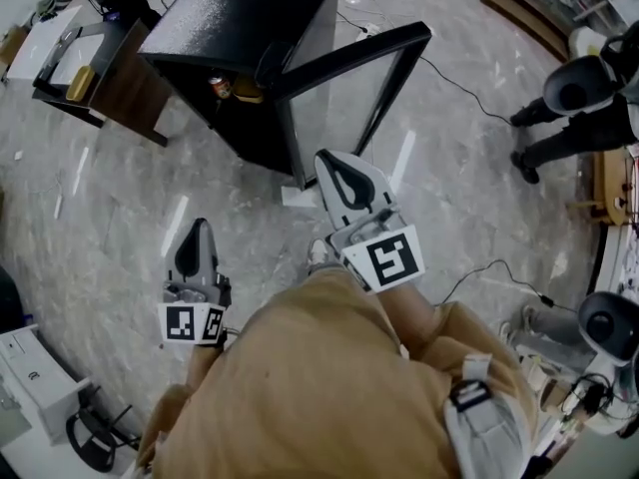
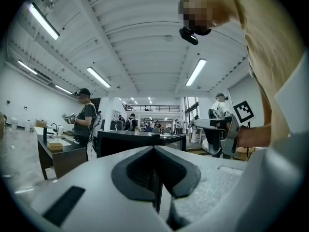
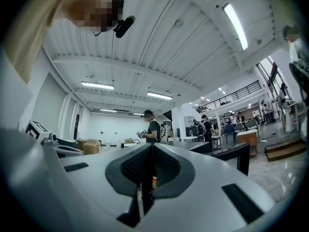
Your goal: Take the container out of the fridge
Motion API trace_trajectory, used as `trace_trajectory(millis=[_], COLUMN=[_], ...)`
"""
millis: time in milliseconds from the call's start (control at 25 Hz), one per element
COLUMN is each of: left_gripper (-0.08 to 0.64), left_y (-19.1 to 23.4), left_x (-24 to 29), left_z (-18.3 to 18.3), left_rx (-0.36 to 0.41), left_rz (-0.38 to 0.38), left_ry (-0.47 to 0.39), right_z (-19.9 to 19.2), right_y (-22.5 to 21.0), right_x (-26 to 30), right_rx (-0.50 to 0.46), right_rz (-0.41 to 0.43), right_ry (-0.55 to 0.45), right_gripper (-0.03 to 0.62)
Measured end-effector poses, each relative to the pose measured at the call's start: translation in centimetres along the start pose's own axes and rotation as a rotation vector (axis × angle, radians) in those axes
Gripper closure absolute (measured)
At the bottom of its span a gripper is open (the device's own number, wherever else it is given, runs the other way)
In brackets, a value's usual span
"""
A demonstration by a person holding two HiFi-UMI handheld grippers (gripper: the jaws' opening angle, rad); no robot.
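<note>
A black mini fridge (image 1: 250, 38) stands on the marble floor ahead of me, its glass door (image 1: 349, 78) swung open to the right. Inside I see a red can (image 1: 219, 86) and beside it a yellowish container (image 1: 248, 92), partly hidden by the fridge wall. My left gripper (image 1: 200, 228) is shut and empty, low at the left, well short of the fridge. Further forward, my right gripper (image 1: 330, 160) is shut and empty, close to the door's lower edge. In the right gripper view the can (image 3: 154, 181) shows through the slit below the closed jaws. The left gripper view shows the fridge (image 2: 128, 141) beyond its shut jaws.
A dark desk (image 1: 95, 78) stands left of the fridge. A cable (image 1: 469, 93) runs across the floor at the right, near a person's legs (image 1: 574, 143). A white box (image 1: 35, 377) sits at lower left. Equipment crowds the right edge. Other people stand in the background.
</note>
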State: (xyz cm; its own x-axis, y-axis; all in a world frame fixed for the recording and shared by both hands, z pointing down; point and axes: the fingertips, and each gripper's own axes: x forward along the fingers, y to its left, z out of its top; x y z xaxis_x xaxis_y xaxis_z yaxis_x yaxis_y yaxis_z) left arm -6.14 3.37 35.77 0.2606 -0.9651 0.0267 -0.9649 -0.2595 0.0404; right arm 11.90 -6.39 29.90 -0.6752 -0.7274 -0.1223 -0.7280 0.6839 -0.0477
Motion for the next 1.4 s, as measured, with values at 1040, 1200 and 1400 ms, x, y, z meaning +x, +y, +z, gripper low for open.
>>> trace_trajectory(millis=[1040, 1200, 1400], left_gripper=[0.561, 0.561, 0.561], left_y=[2.5, 4.5, 7.0], left_x=[7.8, 8.7, 10.4], left_z=[0.0, -0.6, -0.7], left_rx=[0.015, 0.005, 0.008], left_rz=[0.041, 0.023, -0.017], left_ry=[-0.018, -0.016, 0.011], right_z=[-1.2, -1.9, -1.8], right_y=[-4.3, -4.1, -2.6], right_x=[4.2, 5.1, 6.9], right_rx=[0.004, -0.008, -0.014], right_rz=[0.047, 0.016, 0.007], right_ry=[0.048, 0.064, 0.088], right_gripper=[0.589, 0.589, 0.589])
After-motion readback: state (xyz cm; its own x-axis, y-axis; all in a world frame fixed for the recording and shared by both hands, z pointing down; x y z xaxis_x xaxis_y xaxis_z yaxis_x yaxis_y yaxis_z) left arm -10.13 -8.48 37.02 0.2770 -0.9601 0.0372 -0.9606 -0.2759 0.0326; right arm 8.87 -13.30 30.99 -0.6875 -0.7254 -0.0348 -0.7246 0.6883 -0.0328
